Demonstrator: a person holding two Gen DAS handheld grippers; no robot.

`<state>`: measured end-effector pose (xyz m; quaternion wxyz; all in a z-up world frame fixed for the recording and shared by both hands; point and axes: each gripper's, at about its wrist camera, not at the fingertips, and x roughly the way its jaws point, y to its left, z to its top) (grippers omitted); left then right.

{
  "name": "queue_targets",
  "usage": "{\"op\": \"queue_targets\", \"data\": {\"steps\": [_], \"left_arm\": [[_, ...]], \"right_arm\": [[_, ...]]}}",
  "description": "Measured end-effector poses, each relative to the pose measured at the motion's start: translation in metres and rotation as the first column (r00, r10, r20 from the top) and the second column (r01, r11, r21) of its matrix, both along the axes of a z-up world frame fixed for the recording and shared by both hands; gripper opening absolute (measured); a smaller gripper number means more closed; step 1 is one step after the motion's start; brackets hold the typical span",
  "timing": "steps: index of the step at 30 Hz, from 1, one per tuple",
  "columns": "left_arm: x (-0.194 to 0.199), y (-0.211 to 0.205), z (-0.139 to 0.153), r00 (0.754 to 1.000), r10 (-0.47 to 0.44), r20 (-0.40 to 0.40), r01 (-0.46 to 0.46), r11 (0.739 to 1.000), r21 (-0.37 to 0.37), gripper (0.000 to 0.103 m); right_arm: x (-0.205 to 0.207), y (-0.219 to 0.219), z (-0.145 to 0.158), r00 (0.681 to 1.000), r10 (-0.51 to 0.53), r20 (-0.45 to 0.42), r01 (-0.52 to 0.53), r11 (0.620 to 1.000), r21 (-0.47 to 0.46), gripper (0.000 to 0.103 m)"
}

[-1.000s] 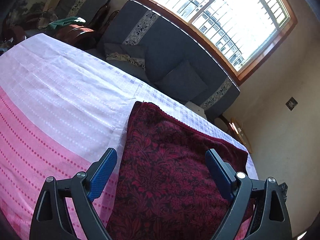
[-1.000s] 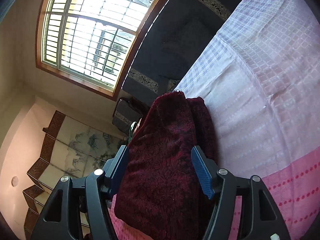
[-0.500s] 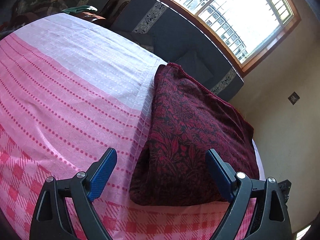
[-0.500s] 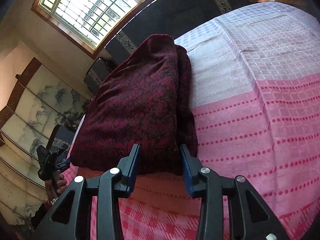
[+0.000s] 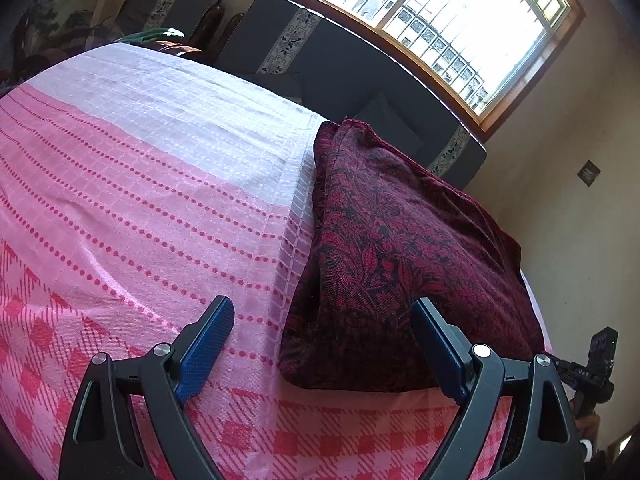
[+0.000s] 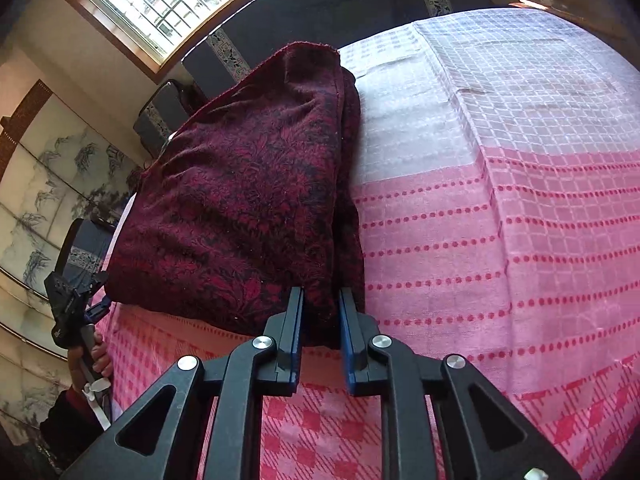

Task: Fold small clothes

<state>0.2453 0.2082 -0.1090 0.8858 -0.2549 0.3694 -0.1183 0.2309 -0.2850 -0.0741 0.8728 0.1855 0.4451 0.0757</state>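
Fold looks well advanced: dark red patterned garment [image 5: 400, 248] already lies as a thick stacked bundle, several layers showing along its side edge. Judged left to do: perhaps 1 more fold or squaring up, then release.

Garment sits on the pink-and-white checked cloth [image 5: 140, 200] covering the bench, toward the side nearest the sofa [image 5: 360, 76]. Fabric is woven with a leaf motif and looks heavy; its top face is slightly rumpled.

Right claw [image 6: 322, 332] is pinching the near corner [image 6: 320, 312] of the bundle. How many layers it catches is hidden.

Left claw [image 5: 320, 344] is spread wide, holding nothing, at the bundle's near edge.
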Motion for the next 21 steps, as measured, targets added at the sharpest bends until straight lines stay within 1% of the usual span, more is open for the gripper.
{"op": "queue_targets", "data": {"steps": [1,2,3,4,5,6,7,8,9,10,12,13,15,16,17,19,20,21], "left_arm": [[-0.003,0.003,0.000,1.000,0.012,0.014,-0.012,1.000,-0.007,0.090],[-0.006,0.006,0.001,0.999,0.027,0.028,-0.026,1.000,-0.015,0.090],[-0.009,0.009,0.001,0.998,0.043,0.038,-0.042,0.999,-0.027,0.090],[-0.013,0.014,0.001,0.997,0.060,0.046,-0.058,0.997,-0.044,0.090],[-0.015,0.018,0.001,0.996,0.079,0.048,-0.076,0.995,-0.060,0.090],[-0.016,0.024,0.000,0.994,0.100,0.047,-0.097,0.993,-0.073,0.090],[-0.018,0.028,-0.001,0.991,0.123,0.043,-0.120,0.990,-0.080,0.090],[-0.020,0.032,-0.001,0.990,0.138,0.040,-0.134,0.987,-0.087,0.090],[-0.020,0.035,-0.002,0.988,0.147,0.036,-0.143,0.985,-0.096,0.091],[-0.019,0.038,-0.003,0.987,0.157,0.029,-0.153,0.983,-0.103,0.092],[-0.018,0.043,-0.006,0.984,0.176,0.011,-0.174,0.978,-0.114,0.092],[-0.018,0.043,-0.007,0.984,0.177,0.015,-0.175,0.978,-0.115,0.093],[-0.018,0.042,-0.007,0.985,0.172,0.011,-0.170,0.979,-0.110,0.093],[-0.017,0.041,-0.007,0.985,0.170,0.010,-0.168,0.980,-0.106,0.093],[-0.016,0.040,-0.007,0.985,0.170,0.008,-0.168,0.980,-0.104,0.093],[-0.013,0.039,-0.007,0.985,0.170,0.007,-0.169,0.980,-0.106,0.093],[-0.012,0.039,-0.007,0.985,0.170,0.007,-0.168,0.980,-0.110,0.093],[-0.012,0.039,-0.007,0.985,0.170,0.007,-0.168,0.979,-0.113,0.093]], "right_arm": [[-0.004,0.014,0.018,0.997,0.010,0.074,-0.007,0.999,-0.047,0.018],[-0.007,0.033,0.035,0.989,0.045,0.139,-0.033,0.995,-0.089,0.018],[-0.008,0.055,0.047,0.979,0.094,0.183,-0.073,0.991,-0.117,0.018],[-0.004,0.080,0.056,0.966,0.154,0.207,-0.132,0.984,-0.119,0.018],[0.004,0.105,0.059,0.953,0.223,0.207,-0.206,0.973,-0.099,0.013],[0.013,0.131,0.059,0.940,0.282,0.193,-0.269,0.959,-0.091,0.011],[0.024,0.158,0.056,0.930,0.324,0.175,-0.308,0.945,-0.111,0.011],[0.035,0.183,0.051,0.924,0.350,0.156,-0.330,0.933,-0.141,0.010],[0.045,0.201,0.047,0.920,0.364,0.142,-0.344,0.927,-0.148,0.010],[0.053,0.213,0.042,0.921,0.366,0.135,-0.349,0.927,-0.134,0.010],[0.063,0.226,0.027,0.925,0.366,0.103,-0.350,0.925,-0.146,0.010],[0.066,0.230,0.012,0.923,0.379,0.069,-0.368,0.920,-0.133,0.010],[0.069,0.235,-0.022,0.918,0.393,-0.049,-0.396,0.911,-0.119,0.009],[0.063,0.232,-0.023,0.918,0.396,-0.010,-0.395,0.912,-0.109,0.008],[0.062,0.230,-0.024,0.911,0.412,-0.025,-0.412,0.906,-0.098,0.008],[0.062,0.222,-0.017,0.922,0.385,-0.040,-0.387,0.920,-0.062,0.007],[0.060,0.220,-0.007,0.926,0.377,-0.008,-0.377,0.925,-0.046,0.012],[0.057,0.220,0.005,0.927,0.372,0.043,-0.370,0.928,-0.041,0.012]]}}
